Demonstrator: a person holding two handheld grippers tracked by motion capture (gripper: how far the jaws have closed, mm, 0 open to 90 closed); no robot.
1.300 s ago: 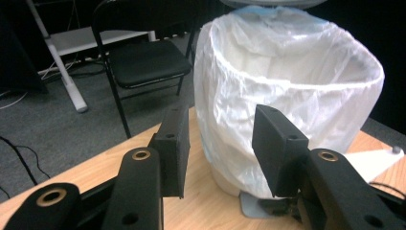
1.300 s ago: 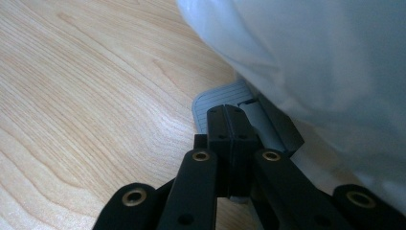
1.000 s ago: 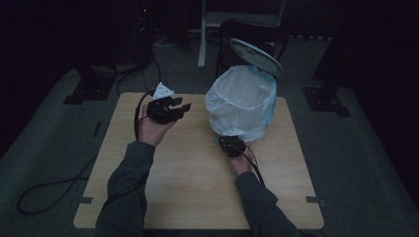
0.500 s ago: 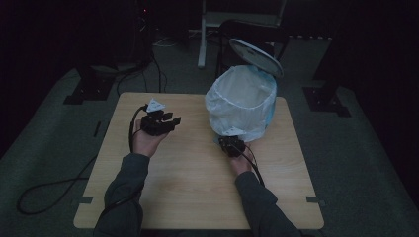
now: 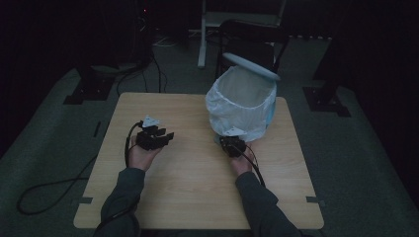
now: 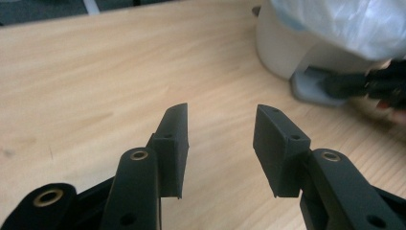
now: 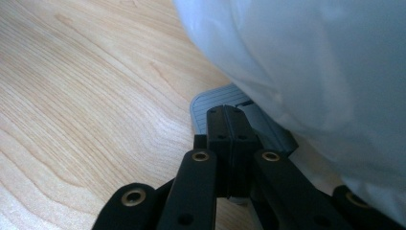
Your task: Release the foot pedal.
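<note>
The trash can (image 5: 244, 103) with its white bag (image 7: 311, 72) stands on the wooden table (image 5: 197, 192), right in front of the right tongs (image 5: 231, 145). Its lid (image 5: 249, 65) is up. The right tongs are pressed together, with their tips on the grey foot pedal (image 7: 210, 106). The left tongs (image 6: 220, 136) are spread wide and hold nothing, well off to the side of the can.
</note>
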